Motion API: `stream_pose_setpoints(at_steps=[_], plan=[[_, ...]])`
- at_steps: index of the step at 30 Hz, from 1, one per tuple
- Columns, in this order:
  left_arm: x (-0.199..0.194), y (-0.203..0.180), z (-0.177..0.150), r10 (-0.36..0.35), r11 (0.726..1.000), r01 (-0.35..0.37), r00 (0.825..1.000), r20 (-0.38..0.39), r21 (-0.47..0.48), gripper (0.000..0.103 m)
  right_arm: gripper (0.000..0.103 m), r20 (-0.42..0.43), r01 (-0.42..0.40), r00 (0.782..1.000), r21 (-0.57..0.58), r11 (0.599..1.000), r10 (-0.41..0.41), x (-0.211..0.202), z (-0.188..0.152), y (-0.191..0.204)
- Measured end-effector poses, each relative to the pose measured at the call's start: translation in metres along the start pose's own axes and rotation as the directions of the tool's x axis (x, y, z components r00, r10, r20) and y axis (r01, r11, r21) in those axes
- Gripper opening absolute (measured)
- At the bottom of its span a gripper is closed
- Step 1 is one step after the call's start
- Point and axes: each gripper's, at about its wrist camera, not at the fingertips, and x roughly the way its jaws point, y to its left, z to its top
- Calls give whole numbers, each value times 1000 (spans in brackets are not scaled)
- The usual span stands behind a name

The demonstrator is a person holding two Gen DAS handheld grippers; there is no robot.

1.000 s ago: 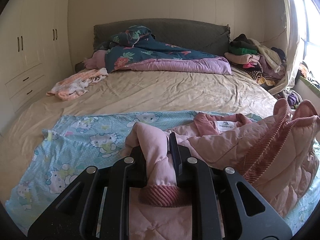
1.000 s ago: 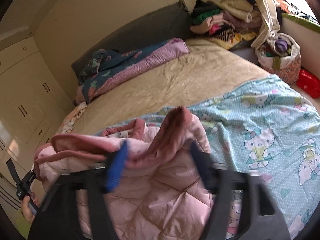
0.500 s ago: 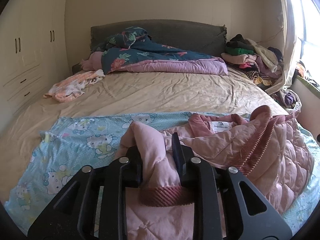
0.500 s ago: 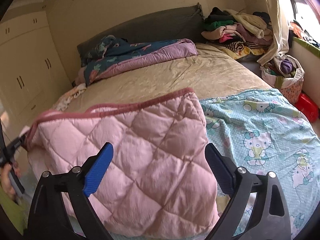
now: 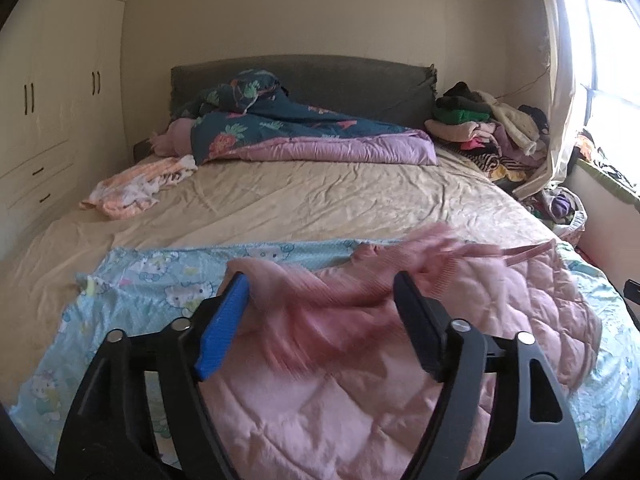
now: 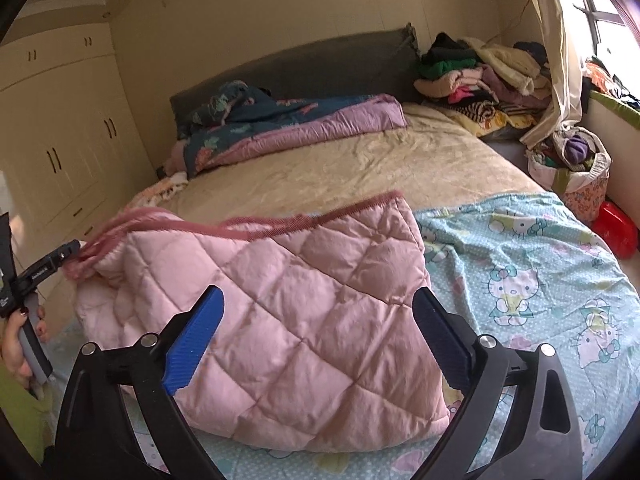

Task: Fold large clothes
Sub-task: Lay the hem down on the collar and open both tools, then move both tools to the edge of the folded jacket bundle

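**Jacket down, both tongs apart**

We see the pink quilted jacket point(image 6: 304, 320) lying on the Hello Kitty sheet point(image 6: 520, 264) at the bed's near end. Left gripper point(image 5: 320, 304) and right gripper point(image 6: 316, 320) both gape wide, gripping nothing. No legible writing; the jacket's edge is motion-blurred.

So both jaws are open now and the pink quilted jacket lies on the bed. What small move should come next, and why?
Probably bring the left gripper down to the ribbed hem of the pink quilted jacket and pull it flat. Both grippers are open and hold nothing, and the hem near the left side is bunched and raised, while the side near the right gripper lies fairly smooth on the Hello Kitty sheet.
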Motion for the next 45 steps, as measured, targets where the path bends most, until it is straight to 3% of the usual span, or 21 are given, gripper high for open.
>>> stream_pose_setpoints(at_steps=[3, 5, 10, 28, 36, 45], plan=[[-13, -4, 4, -11, 1000, 10, 1000, 21, 8, 76, 98, 29, -3, 1000, 0, 1000, 3, -16, 2, 5], [-23, -5, 7, -17, 1000, 17, 999, 32, -3, 88, 99, 39, -5, 999, 1, 1000, 5, -25, 5, 7], [-48, -6, 10, -24, 999, 25, 998, 50, -23, 94, 99, 70, -5, 998, -3, 1000, 5, -52, 8, 12], [-89, -2, -7, -20, 999, 20, 1000, 13, -26, 94, 99, 143, 38, 989, -42, 998, -32, -106, 7, 16], [-90, -5, -23, -19, 1000, 19, 999, -29, -8, 94, 99, 149, 64, 987, -63, 996, -54, -110, 2, 17], [-68, 0, -48, 13, 1000, -12, 994, -111, 9, 94, 99, 76, 105, 992, -85, 991, -99, -81, -13, 10]])
